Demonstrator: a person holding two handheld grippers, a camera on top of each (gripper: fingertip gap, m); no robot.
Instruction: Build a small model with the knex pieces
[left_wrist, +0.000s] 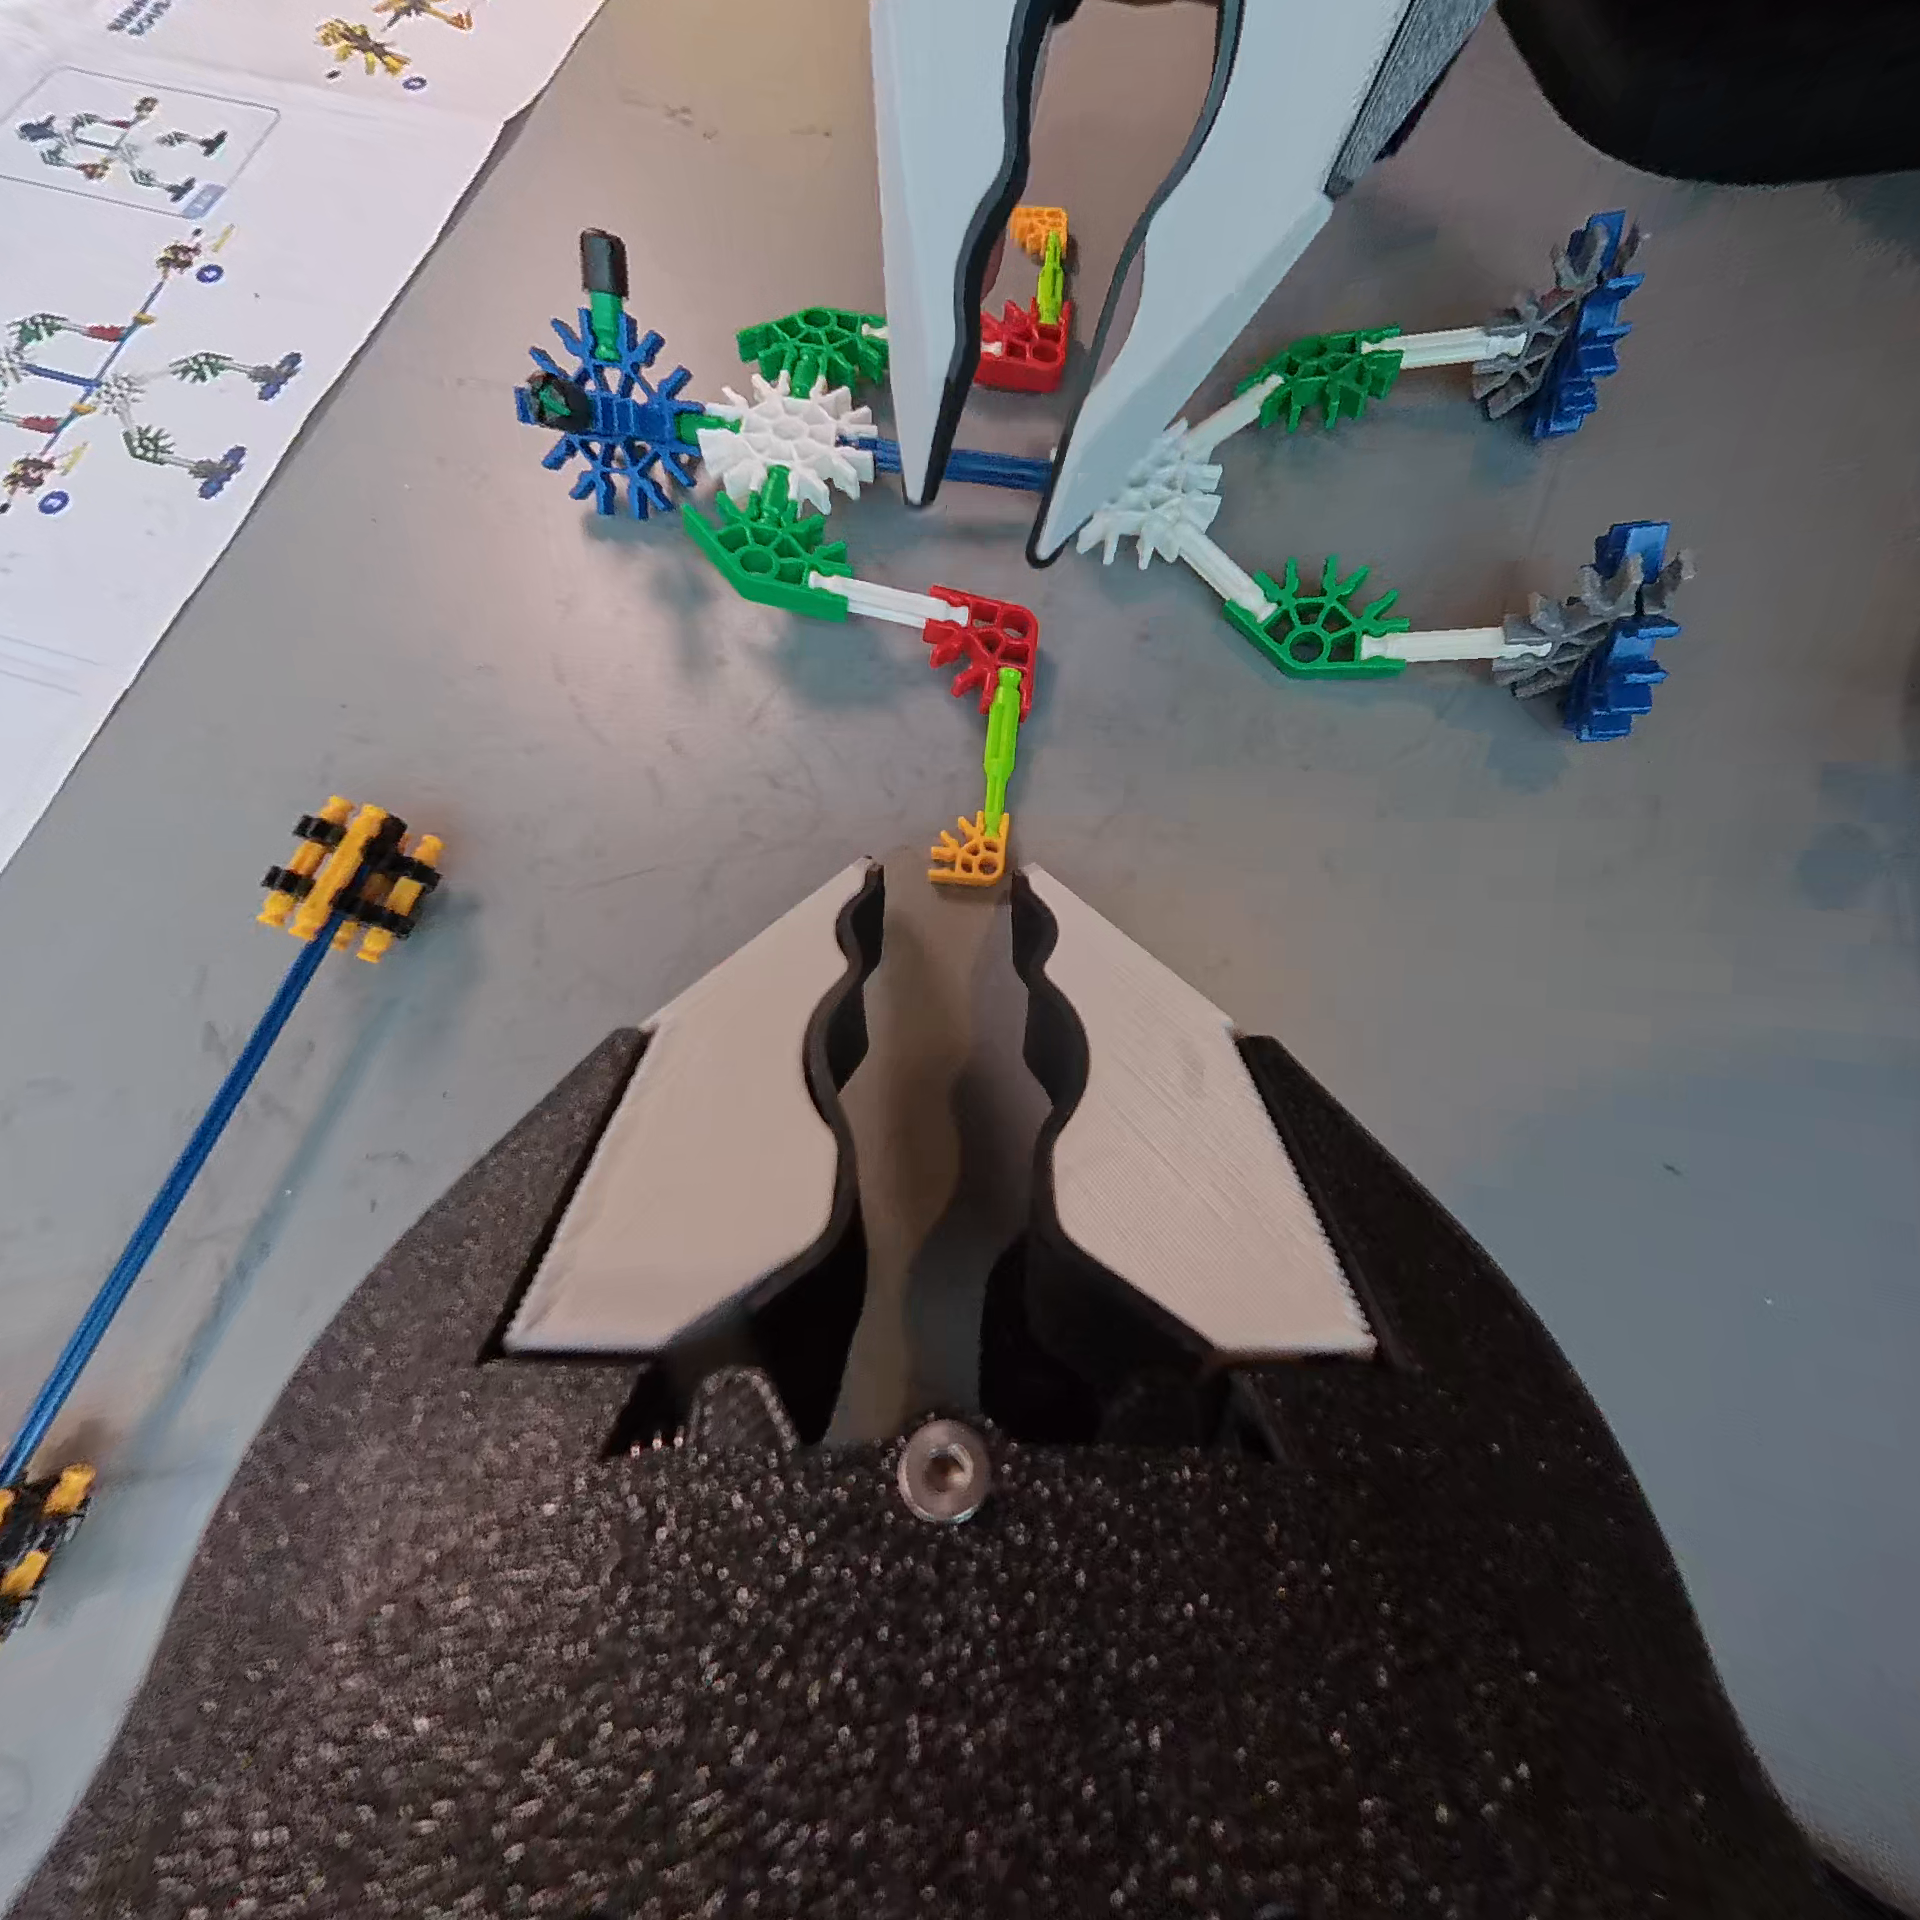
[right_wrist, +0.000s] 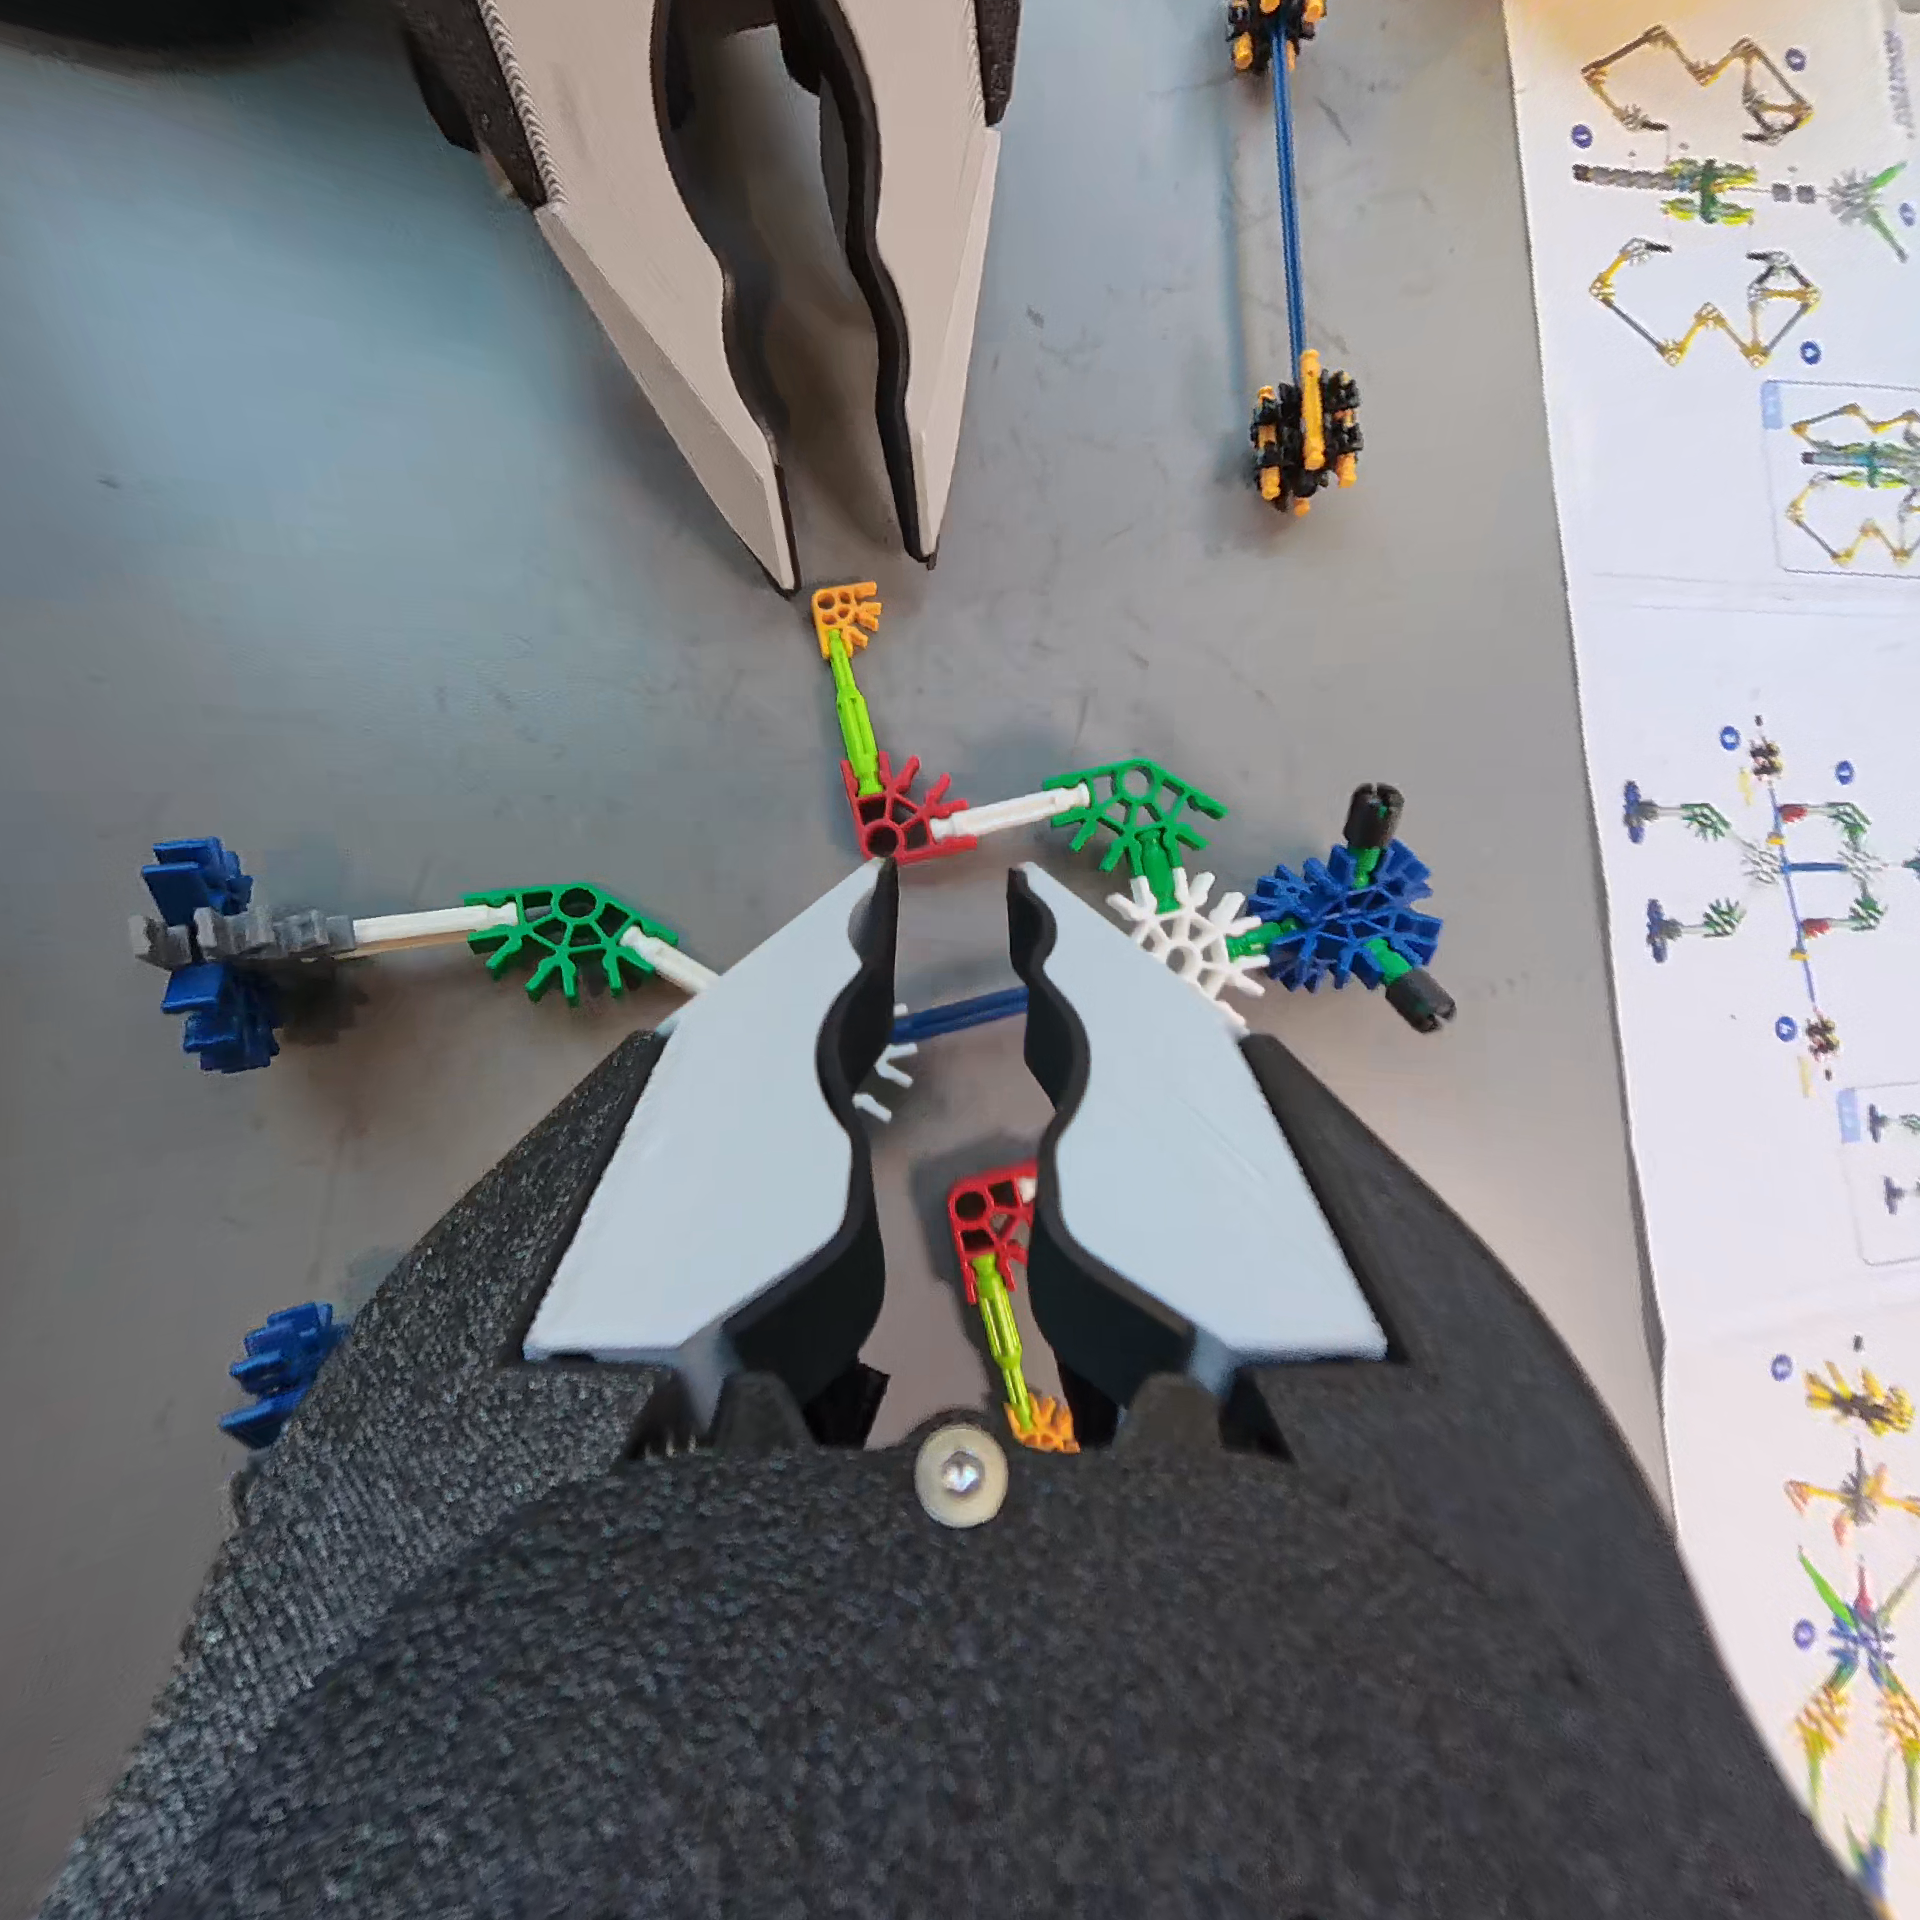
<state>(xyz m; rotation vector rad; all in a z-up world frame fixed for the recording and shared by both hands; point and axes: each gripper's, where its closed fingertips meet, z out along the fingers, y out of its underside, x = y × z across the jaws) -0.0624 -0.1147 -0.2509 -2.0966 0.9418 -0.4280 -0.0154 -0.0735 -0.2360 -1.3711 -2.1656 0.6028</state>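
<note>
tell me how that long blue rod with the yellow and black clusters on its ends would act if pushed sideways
The long blue rod would probably roll a little, since its end clusters look roundish and wheel-like. It looks thin and plastic, so likely light, and may flex if lifted by one end.

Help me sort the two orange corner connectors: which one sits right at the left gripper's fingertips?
The orange connector at the end of the lime rod from the red corner piece lies just ahead of the open left gripper. The other orange connector lies between the right gripper's fingers.
</note>
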